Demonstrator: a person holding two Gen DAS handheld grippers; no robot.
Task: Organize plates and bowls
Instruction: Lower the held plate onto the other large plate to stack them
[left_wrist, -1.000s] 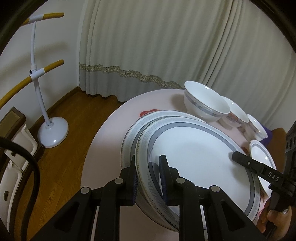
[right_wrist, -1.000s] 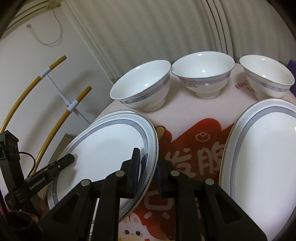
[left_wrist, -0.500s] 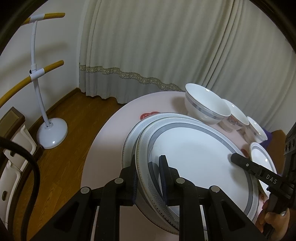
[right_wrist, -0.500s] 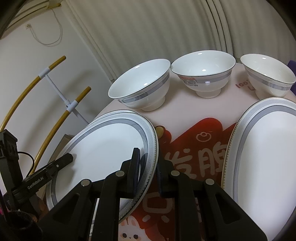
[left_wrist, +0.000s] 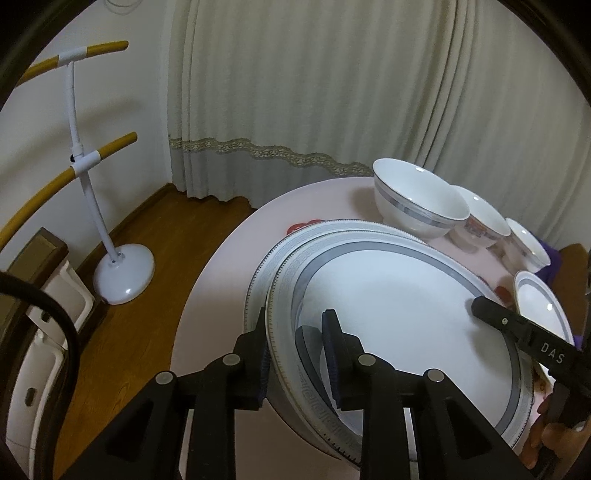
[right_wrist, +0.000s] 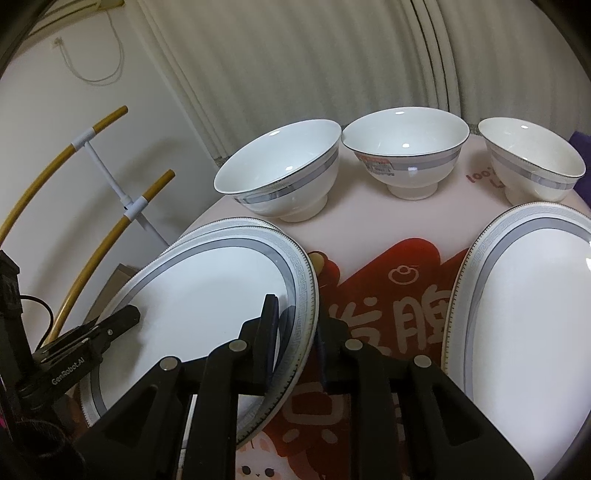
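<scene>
A large white plate with a grey band (left_wrist: 399, 317) is held over a second like plate (left_wrist: 266, 258) on the round pink table (left_wrist: 221, 273). My left gripper (left_wrist: 295, 350) is shut on its near rim. My right gripper (right_wrist: 295, 325) is shut on the opposite rim of the same plate (right_wrist: 207, 288); it shows in the left wrist view (left_wrist: 517, 325) too. Three white bowls (right_wrist: 284, 173) (right_wrist: 402, 151) (right_wrist: 532, 162) stand in a row at the back. Another large plate (right_wrist: 524, 295) lies at the right.
A red printed mat (right_wrist: 369, 288) covers the table's middle. A white stand with yellow curved bars (left_wrist: 110, 236) is on the wood floor left of the table. Curtains (left_wrist: 332, 92) hang behind. The table edge (left_wrist: 199, 295) is close at the left.
The held plate has drawn slightly nearer the lower plate and shifted a little; both grippers keep their hold. The bowls have not moved.
</scene>
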